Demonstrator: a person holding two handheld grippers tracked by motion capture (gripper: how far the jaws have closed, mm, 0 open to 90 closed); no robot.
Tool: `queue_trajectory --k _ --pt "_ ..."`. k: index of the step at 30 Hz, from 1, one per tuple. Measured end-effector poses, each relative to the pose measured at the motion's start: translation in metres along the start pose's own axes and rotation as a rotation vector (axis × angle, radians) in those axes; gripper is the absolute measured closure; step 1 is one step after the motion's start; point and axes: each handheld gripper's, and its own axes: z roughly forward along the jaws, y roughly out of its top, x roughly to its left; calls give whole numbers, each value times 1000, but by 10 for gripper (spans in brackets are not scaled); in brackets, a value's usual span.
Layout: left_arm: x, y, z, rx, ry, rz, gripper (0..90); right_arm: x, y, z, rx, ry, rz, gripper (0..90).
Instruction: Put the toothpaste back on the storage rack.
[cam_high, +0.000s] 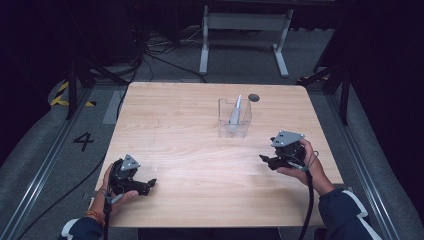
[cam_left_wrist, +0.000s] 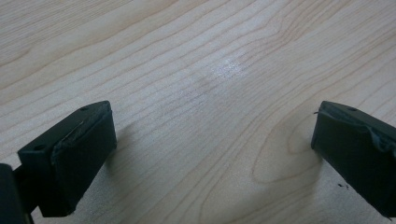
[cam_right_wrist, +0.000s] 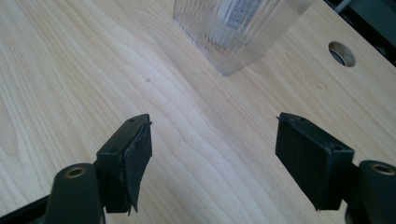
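A clear container (cam_high: 235, 119) holding a white tube (cam_high: 235, 111) stands right of centre on the table (cam_high: 175, 130). Nothing lies between it and the right gripper (cam_high: 266, 161) at lower right. The left gripper (cam_high: 148, 185) sits at lower left; both have jaws spread, empty.

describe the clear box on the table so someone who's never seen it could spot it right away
On the wooden table, look toward the far edge, right of centre, just before the round hole. There stands the clear box, ahead of the right gripper. It is see-through with ribbed walls and holds one pale tube leaning upright.
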Motion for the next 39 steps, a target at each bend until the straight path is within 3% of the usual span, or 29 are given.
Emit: queue_trajectory --k 10,16,19,21,26,31,34,39 --pt "0 0 0 0 0 0 5 1 -31 -5 0 -11 28 254" --pt "0 0 0 0 0 0 5 -3 -58 -10 17 -16 82 239" --pt "0 0 0 0 0 0 5 -7 -72 -14 12 -1 131 232" --pt "0 0 0 0 0 0 5 -8 -77 -15 10 -8 136 231" --pt "0 0 0 0 0 0 5 -11 -106 -24 -9 10 227 217" --pt "0 0 0 0 -1 0 5 -11 -129 -31 1 -13 294 206" --pt "0 0 0 0 -1 0 5 -9 -140 -36 0 -52 347 187" --pt "0 0 0 0 0 1 5 -7 -154 -39 -22 -42 426 164"
